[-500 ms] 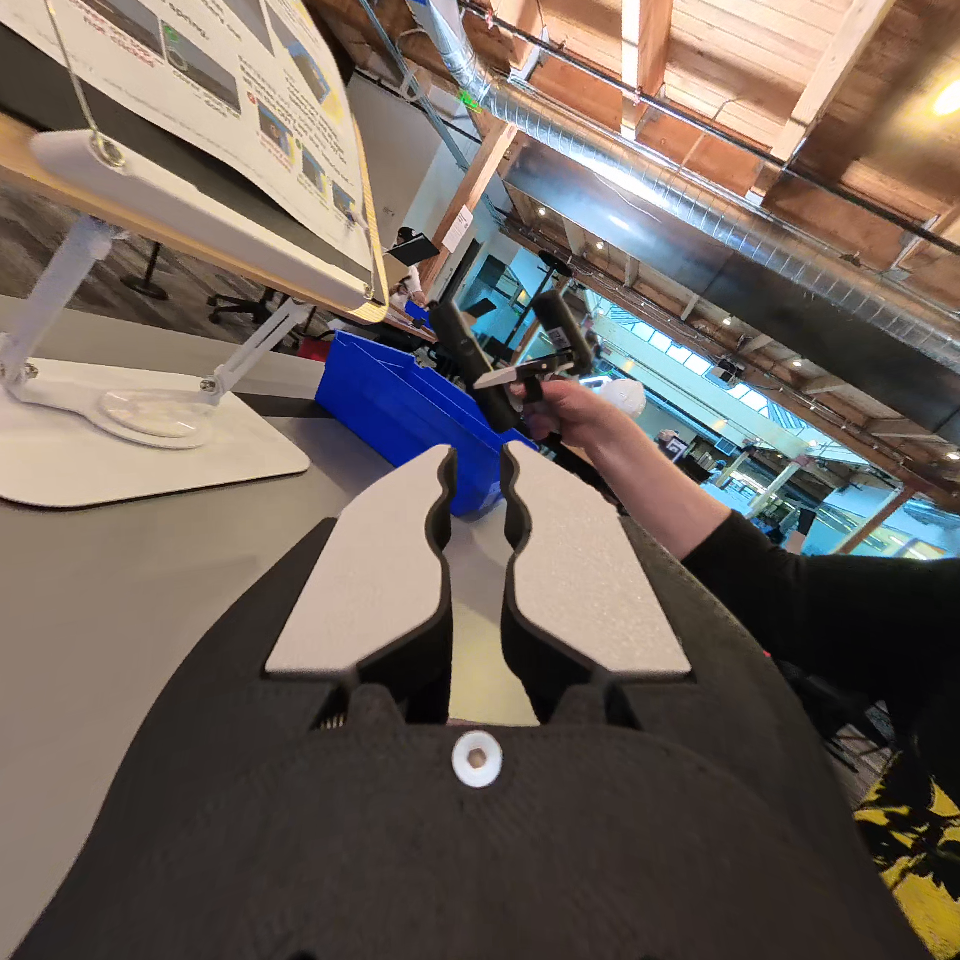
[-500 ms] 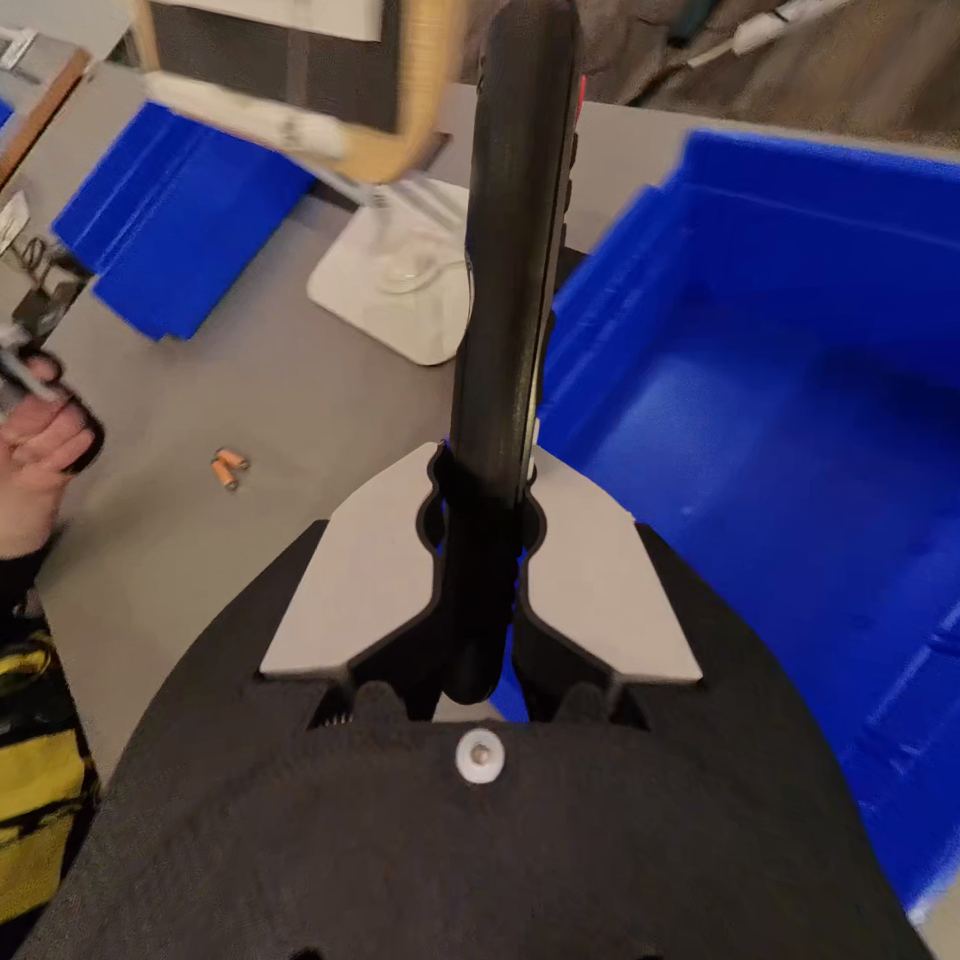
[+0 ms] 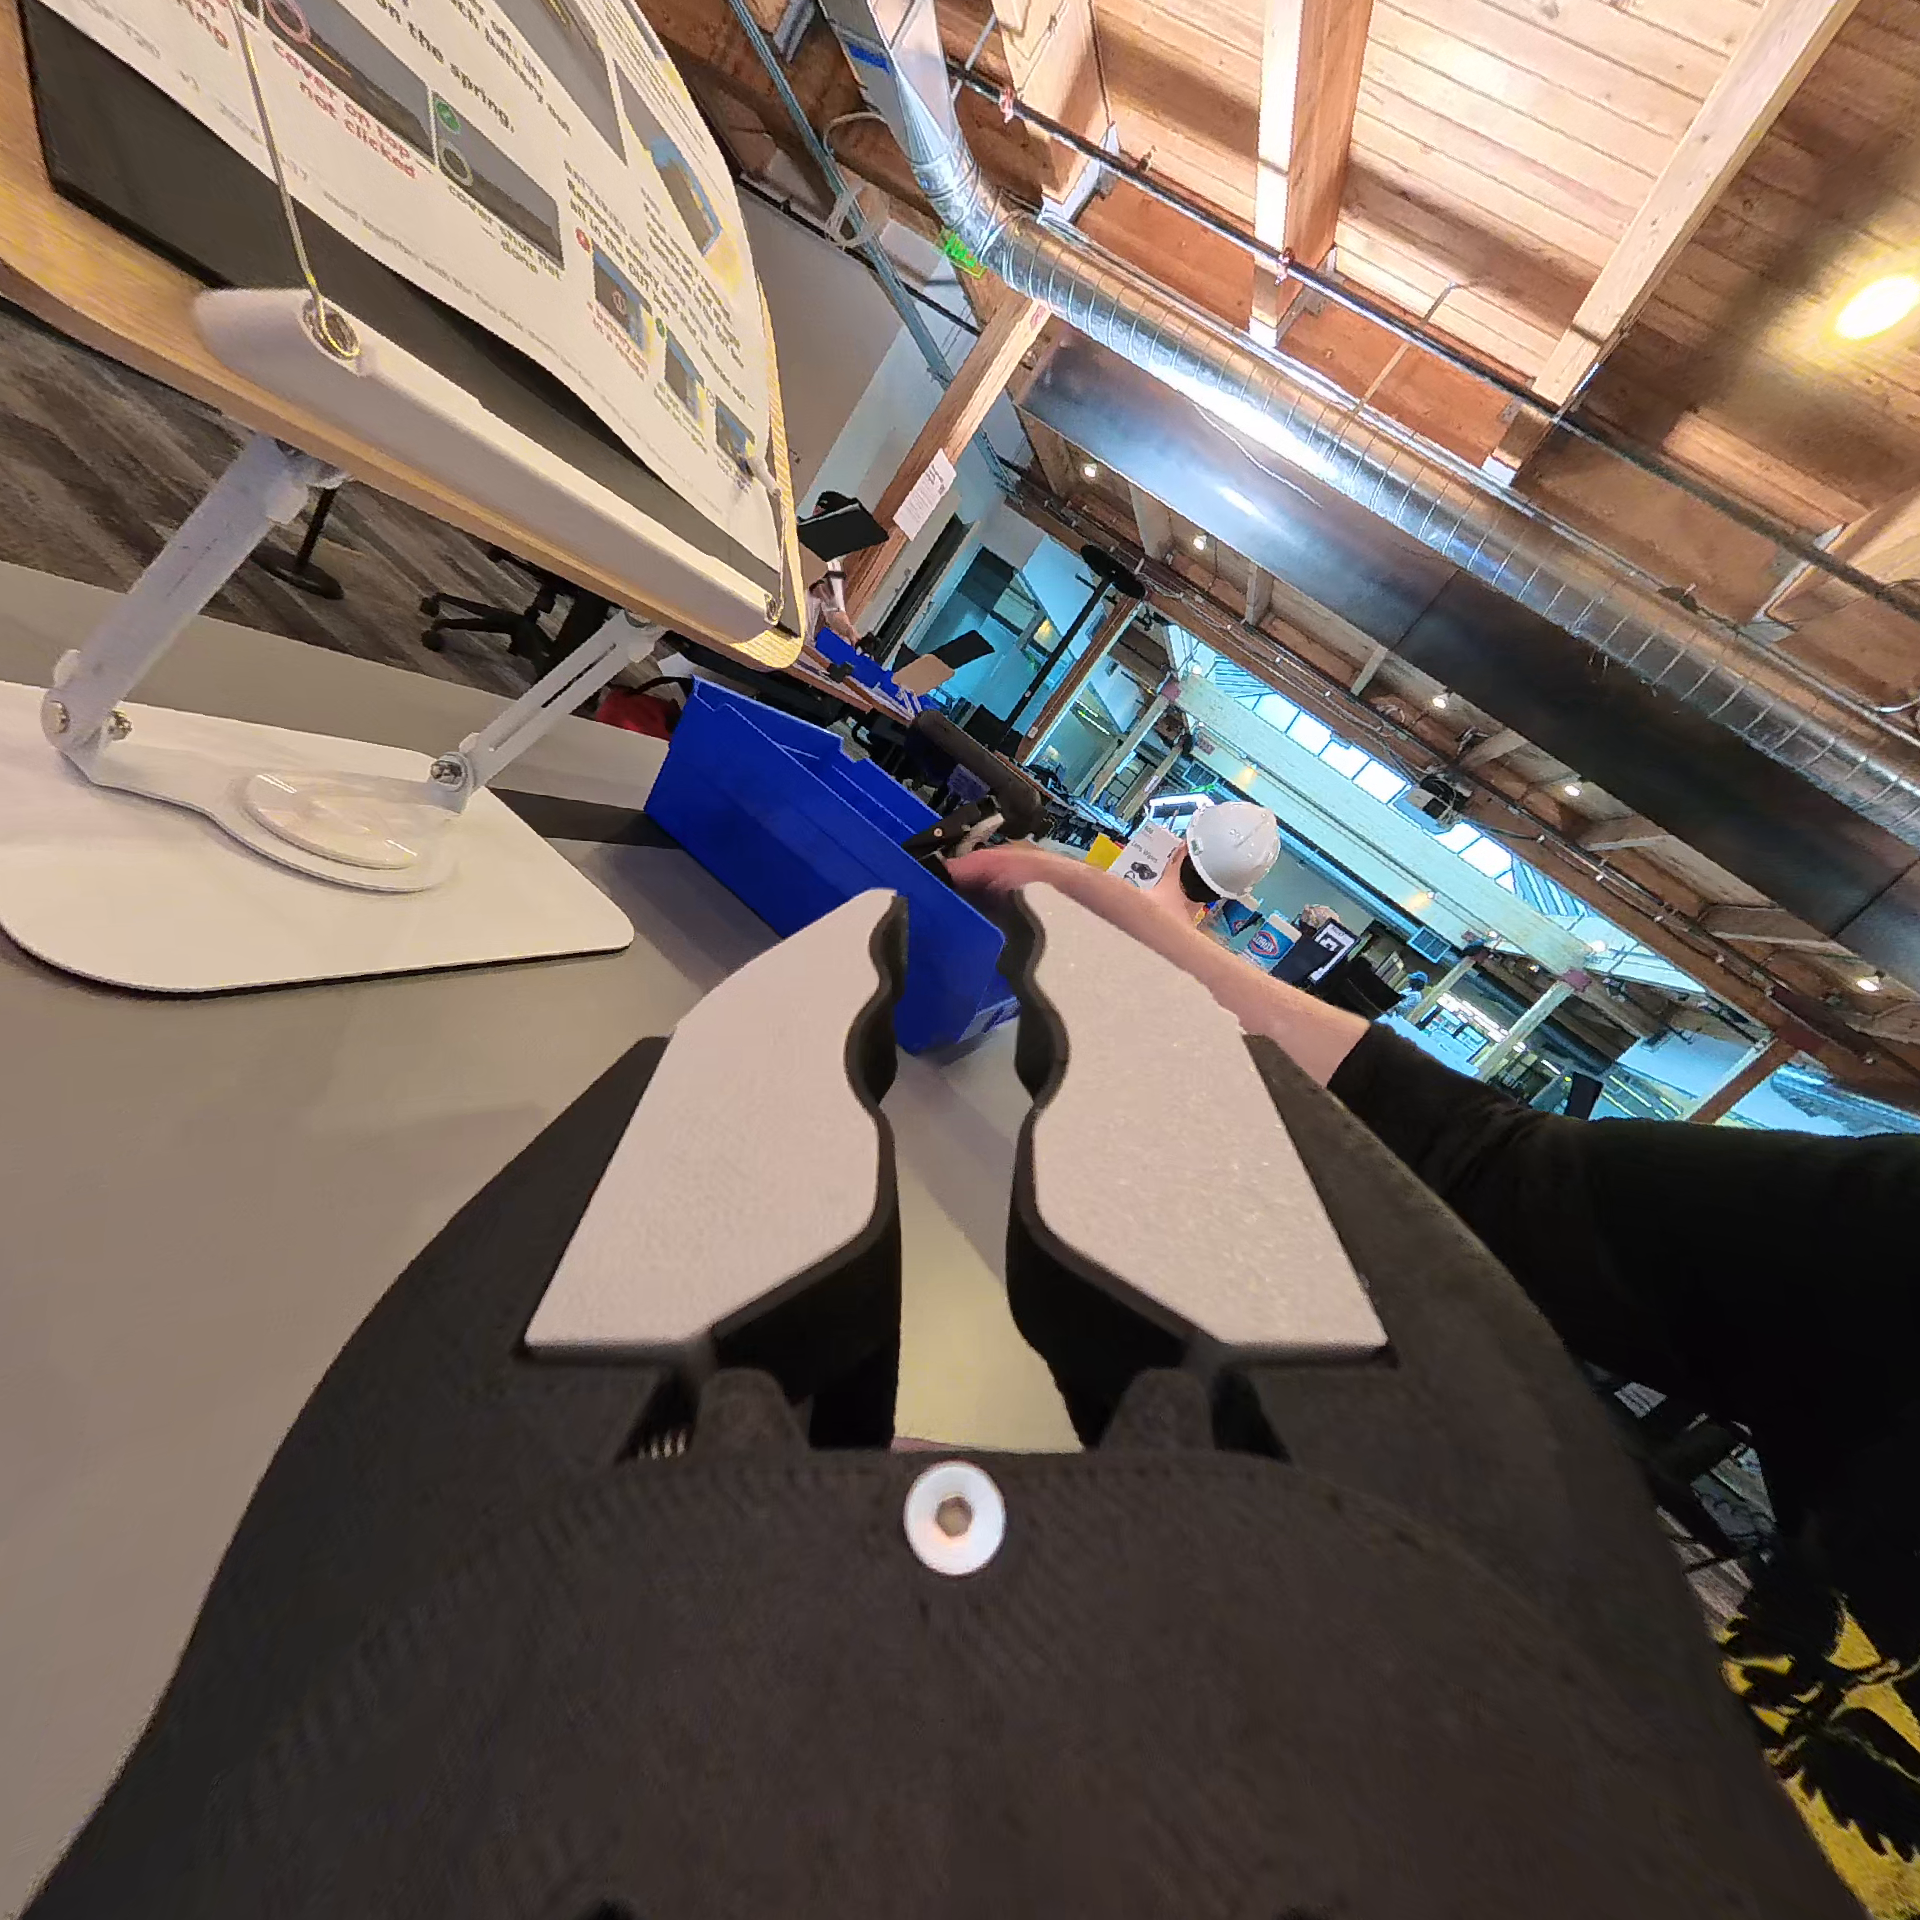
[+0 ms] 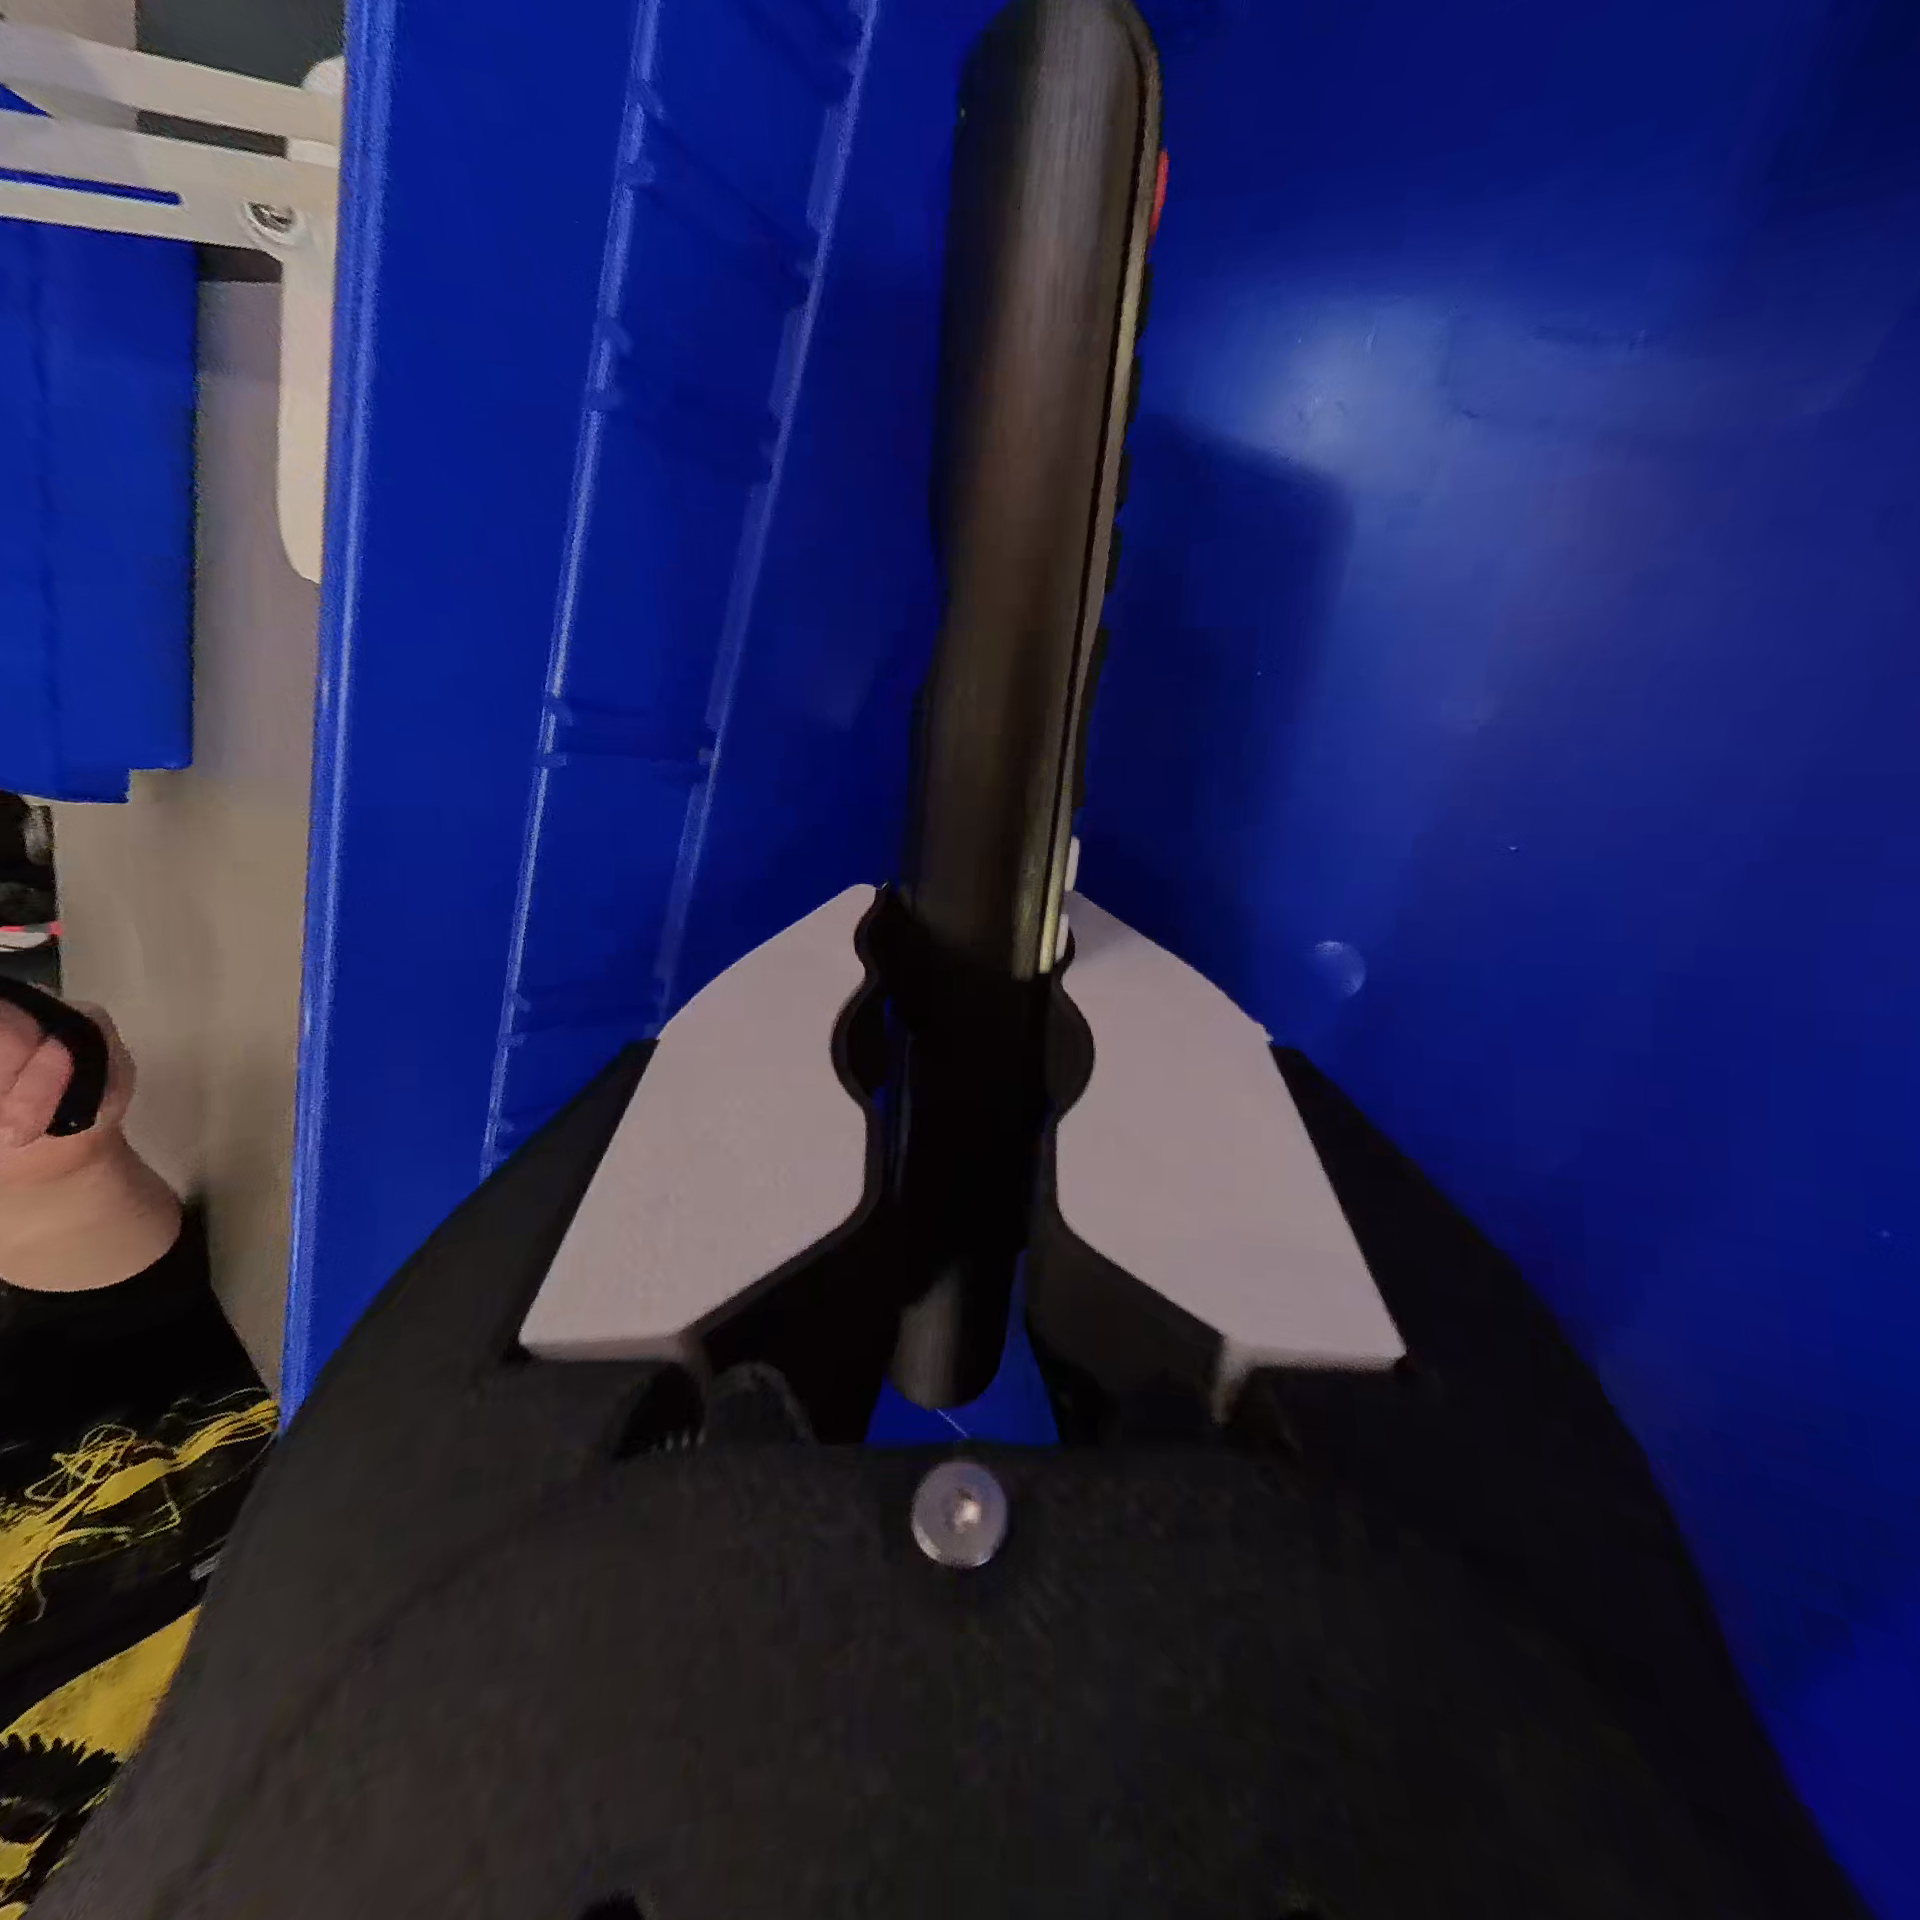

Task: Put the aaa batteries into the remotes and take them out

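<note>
My right gripper (image 4: 971, 935) is shut on a black remote (image 4: 1039, 468), held edge-on with its far end pointing forward. The remote is inside a blue bin, near the bin's ribbed left wall (image 4: 623, 520) and above its floor. In the left wrist view, the same bin (image 3: 821, 831) stands on the grey table, and the remote (image 3: 977, 774) and the hand holding the right gripper (image 3: 1003, 868) show just over its rim. My left gripper (image 3: 958, 914) is open and empty, low over the table and pointing at the bin. No batteries show in either view.
A white stand (image 3: 312, 914) carrying a wooden board with an instruction sheet (image 3: 499, 187) sits on the table, left of the bin. A second blue bin (image 4: 94, 499) lies further left. The hand on the left gripper (image 4: 52, 1091) shows at the left edge.
My right gripper has carried the remote from above the table's edge down into the blue bin. In the left wrist view the hand and remote have dropped behind the bin's rim.
</note>
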A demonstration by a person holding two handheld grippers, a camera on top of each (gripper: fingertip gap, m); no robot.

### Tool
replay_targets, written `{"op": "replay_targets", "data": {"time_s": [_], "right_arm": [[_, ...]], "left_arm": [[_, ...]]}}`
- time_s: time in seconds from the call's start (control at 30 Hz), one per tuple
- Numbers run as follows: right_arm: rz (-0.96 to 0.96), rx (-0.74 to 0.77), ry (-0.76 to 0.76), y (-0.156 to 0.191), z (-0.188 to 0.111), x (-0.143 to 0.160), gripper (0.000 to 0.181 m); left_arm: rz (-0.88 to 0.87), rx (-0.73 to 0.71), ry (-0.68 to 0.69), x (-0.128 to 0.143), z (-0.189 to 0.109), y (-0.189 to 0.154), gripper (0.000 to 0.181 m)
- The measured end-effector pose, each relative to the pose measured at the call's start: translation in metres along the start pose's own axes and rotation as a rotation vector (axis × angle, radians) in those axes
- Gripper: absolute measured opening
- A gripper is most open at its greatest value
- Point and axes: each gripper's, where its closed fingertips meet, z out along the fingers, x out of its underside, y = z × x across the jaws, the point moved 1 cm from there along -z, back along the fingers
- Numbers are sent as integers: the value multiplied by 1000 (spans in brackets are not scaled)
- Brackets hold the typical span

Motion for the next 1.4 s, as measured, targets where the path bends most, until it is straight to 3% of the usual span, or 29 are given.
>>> {"op": "replay_targets", "data": {"time_s": [0.3, 0.4, 0.53, 0.63, 0.73, 0.83, 0.97, 1.07, 1.1, 1.27, 1.4], "right_arm": [[36, -2, 24, 5, 11, 4, 27], [-9, 76, 23, 2, 8, 2, 42], [-49, 135, -7, 3, 4, -3, 65], [-86, 197, -49, -1, -3, -4, 75], [-108, 240, -80, -3, -10, -1, 74], [-127, 263, -121, -4, -20, 1, 73], [-202, 301, -158, 6, -33, 7, 72], [-250, 299, -212, 19, -45, 7, 70], [-266, 305, -230, 22, -49, 7, 69], [-345, 311, -318, 46, -71, 5, 66], [-442, 372, -405, 71, -95, 5, 64]], "left_arm": [[89, -88, 10, -11, -9, 6, 26], [240, -290, 54, -30, -30, 29, 40], [461, -637, 137, -88, -84, 72, 50], [525, -855, 333, -119, -114, 117, 61], [420, -972, 600, -107, -125, 172, 68], [278, -1079, 865, -78, -141, 223, 77], [165, -1212, 1129, -53, -168, 263, 78], [149, -1210, 1221, -46, -164, 267, 53], [146, -1213, 1195, -45, -160, 272, 50], [169, -1183, 1168, -47, -157, 278, 50], [336, -1238, 1071, -63, -157, 276, 49]]}}
